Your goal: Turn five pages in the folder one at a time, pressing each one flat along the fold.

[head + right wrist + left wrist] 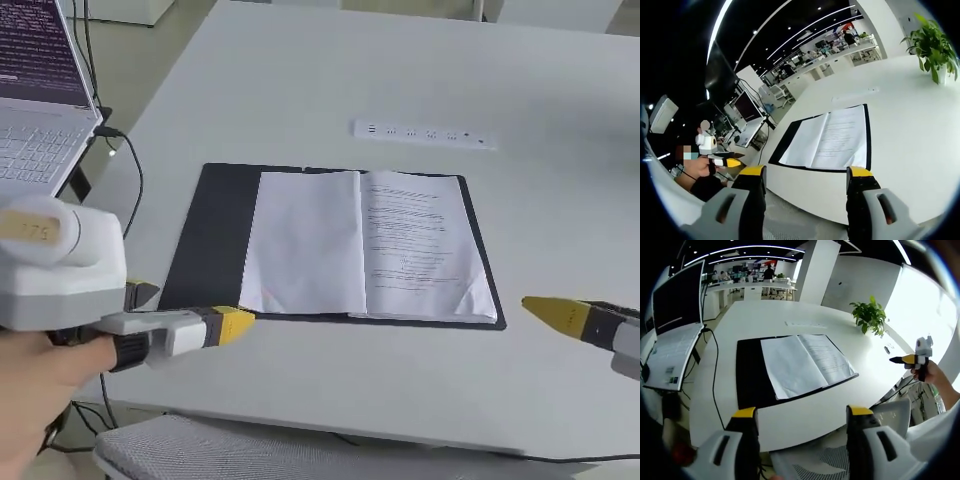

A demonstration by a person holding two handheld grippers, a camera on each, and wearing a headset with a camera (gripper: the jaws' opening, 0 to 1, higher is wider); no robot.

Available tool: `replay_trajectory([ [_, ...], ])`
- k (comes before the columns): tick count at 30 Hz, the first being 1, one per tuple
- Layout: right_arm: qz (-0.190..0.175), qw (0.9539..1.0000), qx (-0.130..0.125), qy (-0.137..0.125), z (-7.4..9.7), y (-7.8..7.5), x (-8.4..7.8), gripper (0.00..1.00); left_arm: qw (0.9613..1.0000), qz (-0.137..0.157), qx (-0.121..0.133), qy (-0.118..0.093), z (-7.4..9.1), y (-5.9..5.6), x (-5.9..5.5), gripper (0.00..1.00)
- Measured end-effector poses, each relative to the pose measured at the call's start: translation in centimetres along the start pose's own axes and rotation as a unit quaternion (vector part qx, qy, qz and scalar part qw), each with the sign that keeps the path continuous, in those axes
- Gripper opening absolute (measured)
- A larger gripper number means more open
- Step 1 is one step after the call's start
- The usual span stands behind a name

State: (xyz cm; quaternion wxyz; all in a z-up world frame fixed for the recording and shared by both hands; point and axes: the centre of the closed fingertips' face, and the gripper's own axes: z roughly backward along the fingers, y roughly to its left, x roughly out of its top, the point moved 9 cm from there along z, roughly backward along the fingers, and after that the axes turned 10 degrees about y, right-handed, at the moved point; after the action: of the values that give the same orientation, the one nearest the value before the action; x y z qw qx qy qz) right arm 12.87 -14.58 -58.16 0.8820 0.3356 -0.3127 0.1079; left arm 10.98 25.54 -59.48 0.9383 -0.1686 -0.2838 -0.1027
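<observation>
An open black folder [215, 235] lies flat in the middle of the white table [300, 90]. A blank white page [305, 240] lies on its left side and a printed page [415, 240] on the right, its lower right corner slightly curled. My left gripper [192, 310] hovers off the folder's near left corner, open and empty. In its own view, its jaws [802, 412] stand wide apart, short of the folder [752, 375]. My right gripper [555, 314] hovers off the near right corner, also open [806, 171] and empty, facing the folder [830, 135].
An open laptop [35, 110] with a cable [135, 170] sits at the table's left edge. Beyond the folder lies a white power strip [425, 133]. A grey chair [200, 450] is at the near edge. A potted plant [871, 315] stands at the far right.
</observation>
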Motion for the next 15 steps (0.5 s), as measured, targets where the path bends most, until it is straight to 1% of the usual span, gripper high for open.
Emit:
replay_trajectory([
  [2,0.001,1.0,0.0,0.002,-0.2,-0.1,0.0,0.63,1.0,-0.007,-0.004,0.002,-0.5,-0.3,0.2,0.7],
  [7,-0.006,1.0,0.003,0.002,-1.0,-0.6,0.0,0.62,0.9997,-0.02,-0.013,0.007,-2.4,-1.0,0.9,0.68],
  [11,-0.012,0.9999,0.009,0.004,-1.9,-0.9,-0.1,0.62,0.999,-0.036,-0.027,0.008,-4.6,-2.1,1.5,0.68],
  [12,-0.013,0.9999,0.01,0.004,-2.0,-0.9,-0.1,0.62,0.9989,-0.037,-0.028,0.01,-4.8,-2.2,1.6,0.67],
  [13,-0.015,0.9998,0.012,0.007,-2.3,-1.0,-0.2,0.62,0.9984,-0.045,-0.03,0.017,-5.4,-2.6,1.7,0.67],
  [14,-0.015,0.9998,0.012,0.01,-2.6,-1.0,-0.3,0.62,0.998,-0.053,-0.032,0.014,-6.1,-3.1,2.0,0.66],
  [15,-0.014,0.9998,0.011,0.01,-2.7,-0.9,-0.3,0.61,0.9977,-0.057,-0.034,0.018,-6.5,-3.4,2.2,0.66],
])
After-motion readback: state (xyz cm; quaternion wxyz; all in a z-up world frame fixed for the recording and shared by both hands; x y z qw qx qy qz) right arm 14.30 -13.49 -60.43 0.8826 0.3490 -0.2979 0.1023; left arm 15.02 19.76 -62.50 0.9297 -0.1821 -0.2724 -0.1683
